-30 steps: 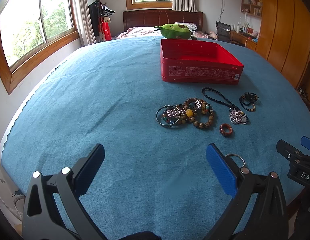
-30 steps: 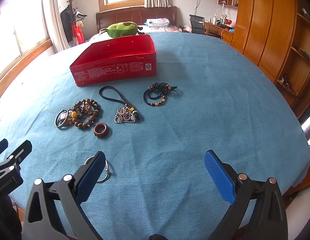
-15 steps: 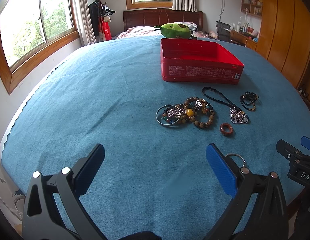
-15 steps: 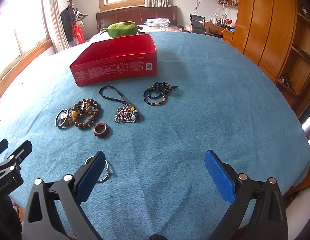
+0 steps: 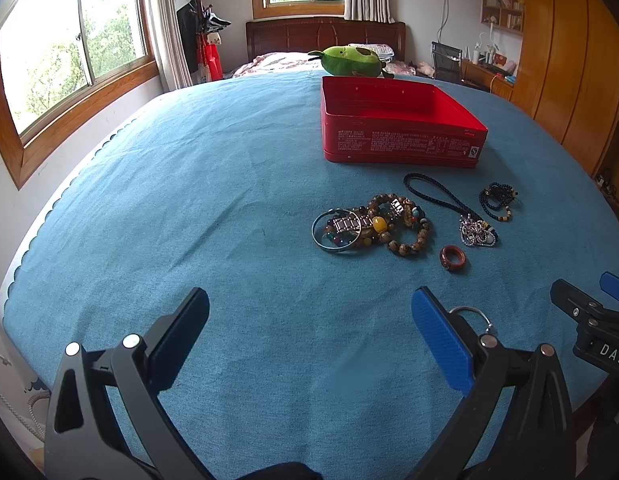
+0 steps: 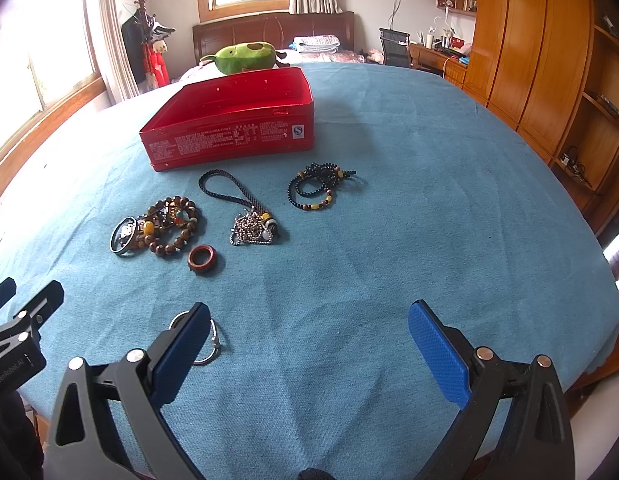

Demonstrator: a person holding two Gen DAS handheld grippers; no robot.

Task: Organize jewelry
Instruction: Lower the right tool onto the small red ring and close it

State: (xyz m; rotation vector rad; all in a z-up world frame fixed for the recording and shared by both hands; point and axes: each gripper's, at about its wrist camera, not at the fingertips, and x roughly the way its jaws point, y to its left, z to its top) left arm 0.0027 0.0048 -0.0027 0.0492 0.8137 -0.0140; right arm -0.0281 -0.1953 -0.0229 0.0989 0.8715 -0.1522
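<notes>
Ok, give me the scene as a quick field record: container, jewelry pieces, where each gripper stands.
container: red tin, open, nothing visible inside
bracelet pile: beaded bracelets with a metal bangle, overlapping
ring: reddish-brown ring, lying alone near the pile
cord piece: dark braided cord with silver chain cluster
dark beads: black bead strand, right of the cord
near piece: thin silver hoop, partly behind a right gripper finger
left gripper: open, holds nothing
right gripper: open, holds nothing
surface: blue cloth

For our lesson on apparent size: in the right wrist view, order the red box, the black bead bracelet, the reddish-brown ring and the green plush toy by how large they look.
1. red box
2. green plush toy, though it lies farthest away, so its true size is unsure
3. black bead bracelet
4. reddish-brown ring
</notes>
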